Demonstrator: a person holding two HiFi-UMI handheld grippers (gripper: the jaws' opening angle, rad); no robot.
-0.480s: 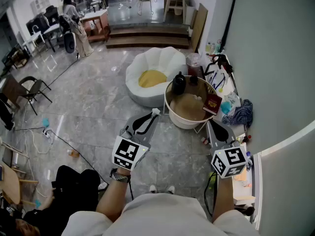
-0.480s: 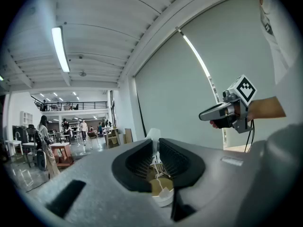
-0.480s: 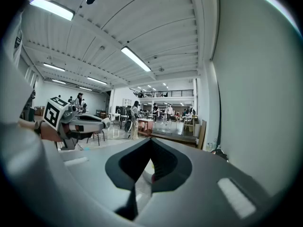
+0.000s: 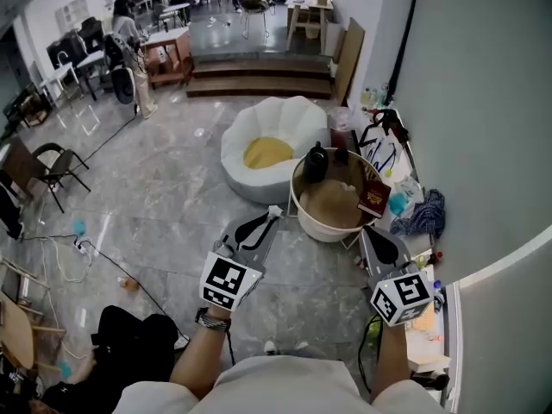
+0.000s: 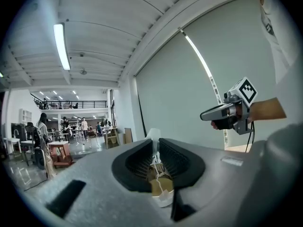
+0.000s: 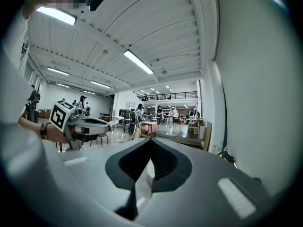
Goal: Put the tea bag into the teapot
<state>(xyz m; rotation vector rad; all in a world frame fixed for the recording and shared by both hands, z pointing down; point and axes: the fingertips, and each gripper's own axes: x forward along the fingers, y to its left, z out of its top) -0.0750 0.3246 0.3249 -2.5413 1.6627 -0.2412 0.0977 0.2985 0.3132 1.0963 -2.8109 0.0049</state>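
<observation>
Tea bag (image 5: pixel 158 182) pinched between left gripper (image 5: pixel 154 143) jaws (right gripper (image 6: pixel 150 142) seemingly closed).

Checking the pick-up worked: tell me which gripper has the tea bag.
The left gripper: a tea bag sits clamped between its jaws. The right gripper's jaws meet with nothing seen between them.

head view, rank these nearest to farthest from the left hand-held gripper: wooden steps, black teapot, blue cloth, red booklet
1. black teapot, on the round table, just ahead-right of the left hand-held gripper
2. red booklet, at the table's right side
3. blue cloth, beyond the table by the wall
4. wooden steps, far back
</observation>
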